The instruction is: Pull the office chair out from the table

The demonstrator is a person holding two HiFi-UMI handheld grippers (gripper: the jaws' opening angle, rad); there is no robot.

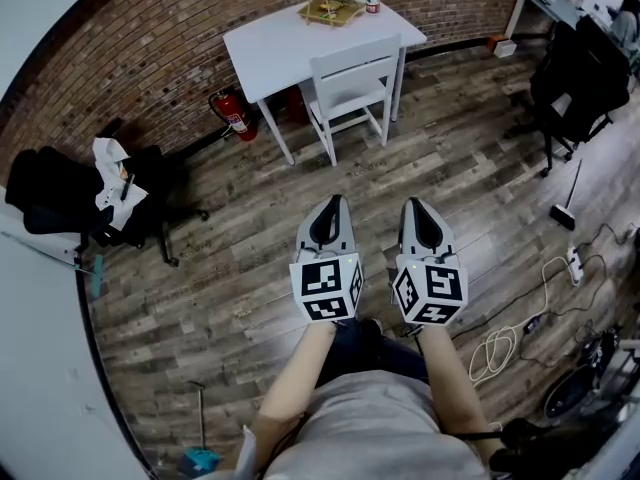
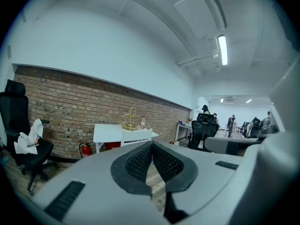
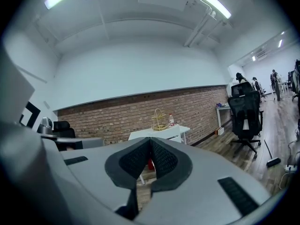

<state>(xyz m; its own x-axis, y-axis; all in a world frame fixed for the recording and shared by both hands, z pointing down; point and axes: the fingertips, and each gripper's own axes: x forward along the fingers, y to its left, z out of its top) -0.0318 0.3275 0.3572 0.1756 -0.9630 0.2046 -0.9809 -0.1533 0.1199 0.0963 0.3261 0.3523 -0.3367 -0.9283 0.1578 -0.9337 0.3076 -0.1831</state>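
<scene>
chair untouched, both grippers well short of it

nothing of the pull had been done, as far as the views showed. the white chair (image 1: 350, 88) stood tucked against the near side of the worktop (image 1: 290, 38), its seat pushed partly under the worktop's edge and its back turned toward the person. the left gripper (image 1: 333, 206) and the right gripper (image 1: 418, 208) were held side by side over bare floor, well apart from the worktop, both pointing toward it. each had its jaws closed together on nothing; each gripper's own view showed the dark pads meeting at the tips with only the room beyond. what was left, by my reading, was the whole job: crossing to the worktop, opening the jaws, taking the chair's back and drawing it away.

the chair looked plain and rigid. it was white like the worktop, with an open back under a broad top rail and four straight legs on the wooden floor. i could make out no wheels. a black swivel chair (image 1: 70, 198) stood well off to the worktop's left and a second black chair (image 1: 575, 73) well off to its right, neither drawn up to it, so the white one seemed the chair meant.
</scene>
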